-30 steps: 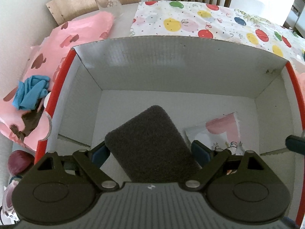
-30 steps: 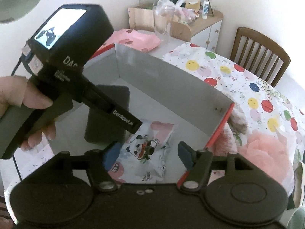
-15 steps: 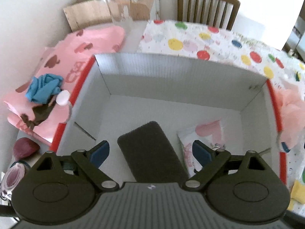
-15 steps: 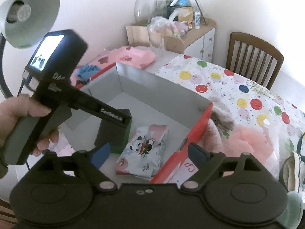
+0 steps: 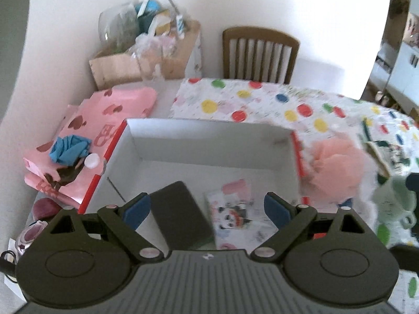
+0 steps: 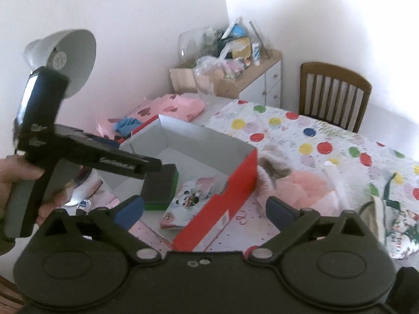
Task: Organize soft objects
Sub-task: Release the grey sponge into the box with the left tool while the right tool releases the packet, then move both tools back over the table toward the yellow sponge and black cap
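Observation:
A red cardboard box (image 5: 295, 141) with a white inside stands on the table; it also shows in the right wrist view (image 6: 243, 172). In it lie a dark sponge (image 5: 180, 214) with a green underside (image 6: 159, 185) and a panda-print packet (image 5: 235, 214) (image 6: 191, 198). My left gripper (image 5: 207, 206) is open and empty, raised above the box's near side. My right gripper (image 6: 204, 206) is open and empty, above the box's red corner. A pink mesh pouf (image 5: 335, 167) (image 6: 309, 185) lies right of the box, next to a grey fluffy thing (image 6: 272, 162).
Pink heart-print bags (image 5: 86, 130) with a blue glove (image 5: 68, 149) lie left of the box. A polka-dot cloth (image 5: 275, 104) covers the table. A printed pouch (image 6: 395, 225) lies at the right. A chair (image 6: 335, 94), a cluttered cabinet (image 6: 230, 73) and a lamp (image 6: 65, 55) stand behind.
The left gripper let go of the dark sponge, opened and rose away from the box. The right gripper also pulled up and back; both views are now higher and wider.

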`<state>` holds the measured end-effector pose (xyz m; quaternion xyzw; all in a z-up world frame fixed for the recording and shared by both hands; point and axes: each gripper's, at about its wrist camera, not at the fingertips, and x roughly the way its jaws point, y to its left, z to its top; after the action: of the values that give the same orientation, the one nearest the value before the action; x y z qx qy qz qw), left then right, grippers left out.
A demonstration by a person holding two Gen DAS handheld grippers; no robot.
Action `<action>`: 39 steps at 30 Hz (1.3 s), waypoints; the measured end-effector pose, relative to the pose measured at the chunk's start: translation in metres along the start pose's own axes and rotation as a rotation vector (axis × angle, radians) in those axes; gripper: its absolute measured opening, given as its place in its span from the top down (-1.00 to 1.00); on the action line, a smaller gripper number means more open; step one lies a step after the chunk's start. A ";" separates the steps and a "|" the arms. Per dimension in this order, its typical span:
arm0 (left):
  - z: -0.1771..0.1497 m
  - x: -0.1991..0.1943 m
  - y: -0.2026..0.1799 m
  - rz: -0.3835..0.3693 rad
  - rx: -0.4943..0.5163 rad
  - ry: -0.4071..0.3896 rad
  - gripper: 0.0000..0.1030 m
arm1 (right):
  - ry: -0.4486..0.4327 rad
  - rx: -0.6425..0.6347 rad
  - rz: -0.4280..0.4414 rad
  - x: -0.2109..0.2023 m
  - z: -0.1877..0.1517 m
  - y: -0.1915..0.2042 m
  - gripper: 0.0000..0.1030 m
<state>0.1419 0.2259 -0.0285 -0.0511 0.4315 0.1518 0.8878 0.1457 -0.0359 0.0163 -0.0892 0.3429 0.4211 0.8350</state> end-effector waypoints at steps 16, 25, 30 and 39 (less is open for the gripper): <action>-0.046 -0.097 -0.067 -0.172 0.002 -0.165 -0.93 | -0.183 0.027 -0.088 -0.096 -0.037 -0.030 -0.99; -0.075 -0.125 -0.109 -0.330 -0.011 -0.217 -1.00 | -0.216 0.064 -0.170 -0.126 -0.071 -0.042 -0.99; -0.084 -0.129 -0.137 -0.374 0.034 -0.260 -1.00 | -0.227 0.108 -0.225 -0.142 -0.093 -0.060 -0.99; -0.110 -0.109 -0.182 -0.407 0.150 -0.247 -1.00 | -0.174 0.236 -0.402 -0.154 -0.141 -0.116 -0.99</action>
<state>0.0532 0.0043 -0.0187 -0.0522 0.3106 -0.0577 0.9474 0.1010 -0.2688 -0.0057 -0.0209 0.2917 0.2098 0.9330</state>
